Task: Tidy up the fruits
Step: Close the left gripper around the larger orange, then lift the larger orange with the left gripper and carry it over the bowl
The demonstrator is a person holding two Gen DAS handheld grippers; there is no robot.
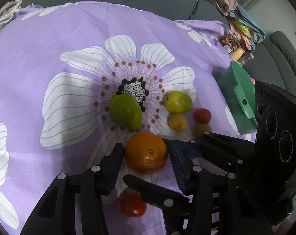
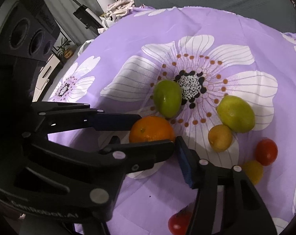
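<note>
Two tools crowd one orange on the purple-flowered desk (image 1: 50, 39)

Green bowl (image 1: 239, 98) sits off beyond the right tool (image 2: 148, 176), whose grip I cannot tell. Left tool (image 1: 146, 156) has the orange (image 1: 146, 153) between its pads, seemingly clamped; the tomato (image 1: 132, 205) lies beneath both. Risk: the crossed tools may knock each other, and the orange could roll into the limes ahead.
</note>
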